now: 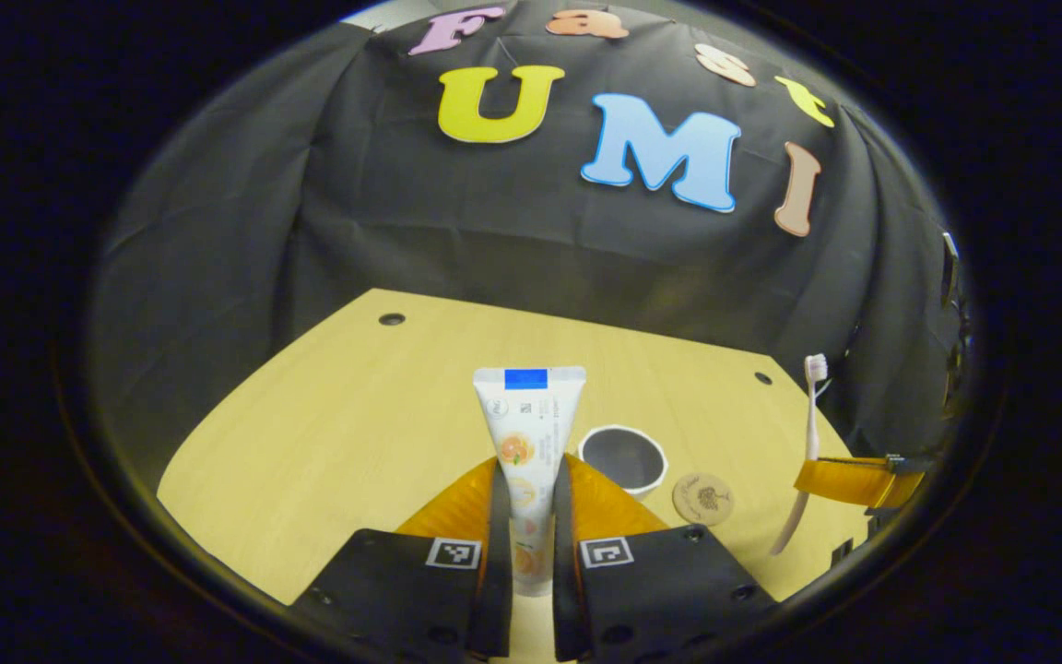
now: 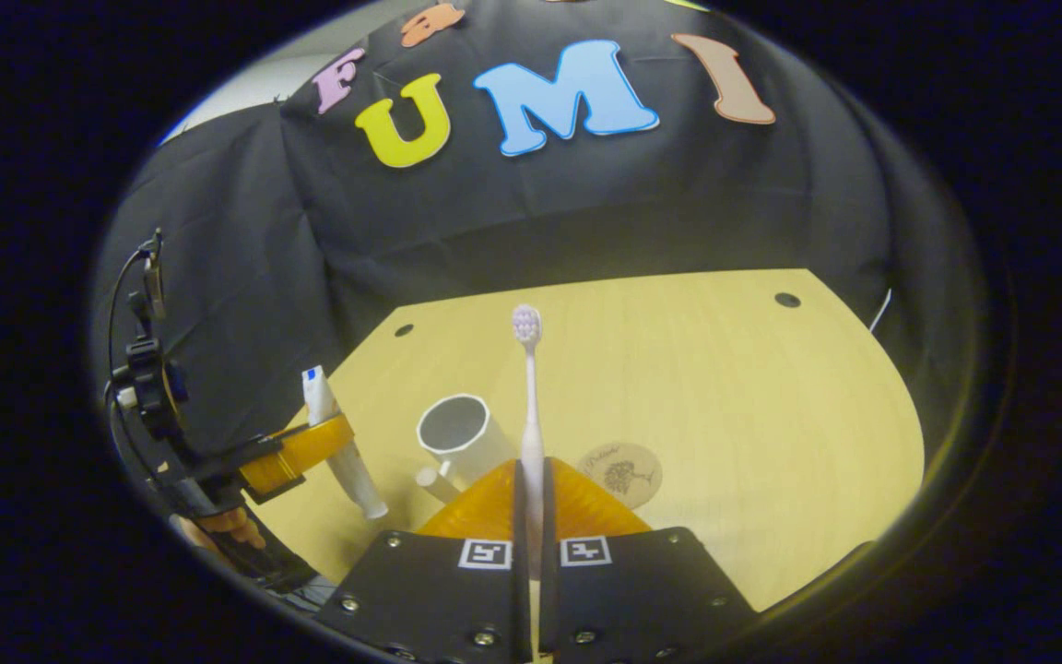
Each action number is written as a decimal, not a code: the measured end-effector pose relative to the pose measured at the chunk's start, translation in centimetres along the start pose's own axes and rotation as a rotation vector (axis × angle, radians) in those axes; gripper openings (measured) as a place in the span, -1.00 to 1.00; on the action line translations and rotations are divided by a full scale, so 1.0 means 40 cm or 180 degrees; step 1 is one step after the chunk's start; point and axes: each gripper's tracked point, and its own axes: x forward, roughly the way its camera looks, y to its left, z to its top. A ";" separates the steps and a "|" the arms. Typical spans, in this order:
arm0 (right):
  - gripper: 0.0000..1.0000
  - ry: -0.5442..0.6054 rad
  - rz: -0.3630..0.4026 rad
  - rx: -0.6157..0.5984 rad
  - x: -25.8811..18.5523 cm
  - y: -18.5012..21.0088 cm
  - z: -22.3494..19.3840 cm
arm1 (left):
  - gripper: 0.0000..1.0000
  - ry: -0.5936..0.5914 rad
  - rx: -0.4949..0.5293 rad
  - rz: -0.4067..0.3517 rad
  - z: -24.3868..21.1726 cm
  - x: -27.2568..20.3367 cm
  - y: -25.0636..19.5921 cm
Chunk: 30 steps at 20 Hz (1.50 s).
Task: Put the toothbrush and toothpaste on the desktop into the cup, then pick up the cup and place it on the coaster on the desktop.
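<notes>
**Both tools lifted, cup waiting on the desk**

Left gripper (image 1: 531, 493), seen in the left gripper view: clenched on a white plastic toothpaste tube (image 1: 528, 461) with a blue band at its flat crimped end and an orange-fruit print on its face. Held upright, crimped end up, both fingers pressing its lower body from either side; cap end hidden between the fingers. Raised clear of the pale wooden desktop (image 1: 347, 443).

Just beyond that gripper, slightly to its right: a white cylindrical cup (image 1: 624, 458) with a dark inside, standing upright on the desktop, mouth open. Just beside the cup, to its right and a little nearer: a round brown coaster (image 1: 703, 499) with a dark tree-like emblem, lying flat, not touching the cup as far as can be told.

Right gripper (image 2: 531, 489), seen in the right gripper view: closed tight on a slim pale pink toothbrush (image 2: 531, 406) with its bristled head up. Handle pinched between both fingers, brush upright, head well above the desktop (image 2: 752, 406).

Same brush (image 1: 810, 433) visible at the right edge of the left gripper view, held by the right gripper (image 1: 854, 480), bristles up, lower handle end hanging free below the fingers.

In the right gripper view, cup (image 2: 459, 433) to the left of the brush with a short handle on its near side, coaster (image 2: 621, 473) to the right, both on the desktop. Further left, the left gripper (image 2: 300, 454) with the toothpaste tube (image 2: 337, 443) tilted, cap end down, off the desk, with part of a hand (image 2: 218, 527) below it.
</notes>
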 end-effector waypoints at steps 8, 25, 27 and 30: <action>-0.91 -0.0235 0.0110 0.0025 0.006 0.029 0.071 | -0.51 -0.0793 -0.0034 -0.0234 0.198 0.039 -0.055; -0.91 -0.0386 -0.0078 0.0186 0.021 0.032 0.111 | -0.51 -0.0960 0.0462 -0.0858 0.206 0.238 -0.262; -0.91 -0.0385 -0.0113 0.0180 0.018 0.029 0.107 | -0.51 -0.0992 0.0433 -0.0876 0.208 0.234 -0.261; -0.91 -0.0378 -0.0148 0.0194 0.013 0.024 0.110 | -0.51 -0.0975 0.0427 -0.0883 0.206 0.228 -0.263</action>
